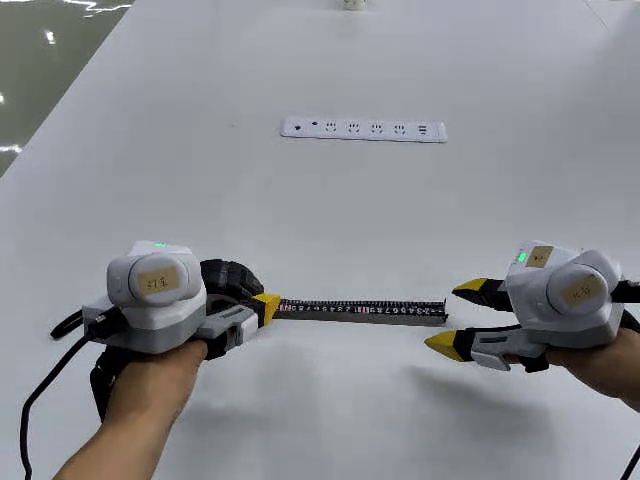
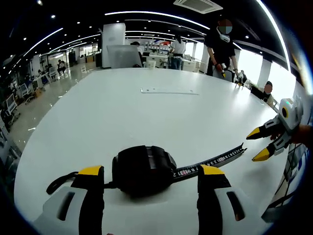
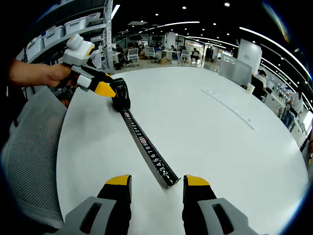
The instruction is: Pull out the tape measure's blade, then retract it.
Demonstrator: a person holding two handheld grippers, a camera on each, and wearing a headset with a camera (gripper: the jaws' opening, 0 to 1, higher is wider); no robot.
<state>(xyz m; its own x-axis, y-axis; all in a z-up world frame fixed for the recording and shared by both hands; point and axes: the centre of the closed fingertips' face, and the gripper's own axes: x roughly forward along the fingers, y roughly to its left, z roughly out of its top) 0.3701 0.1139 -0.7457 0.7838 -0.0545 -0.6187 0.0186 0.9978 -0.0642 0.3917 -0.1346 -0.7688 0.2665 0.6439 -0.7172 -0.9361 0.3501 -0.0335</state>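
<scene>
White tabletop (image 1: 300,220) runs wide and bare toward its far edge, with a white power strip (image 1: 363,129) lying flat about midway across. Near the edge closest to the person lies the tape measure: its black case (image 1: 228,277) sits at the left, and the blade (image 1: 360,309) is drawn out flat along the surface to the right. The left gripper (image 2: 150,170) has its jaws spread wide with the case between them, and a gap shows on each side. The right gripper (image 1: 455,316) also has its jaws parted. The blade's free end lies at the mouth of the gap between their yellow tips, touching neither.
</scene>
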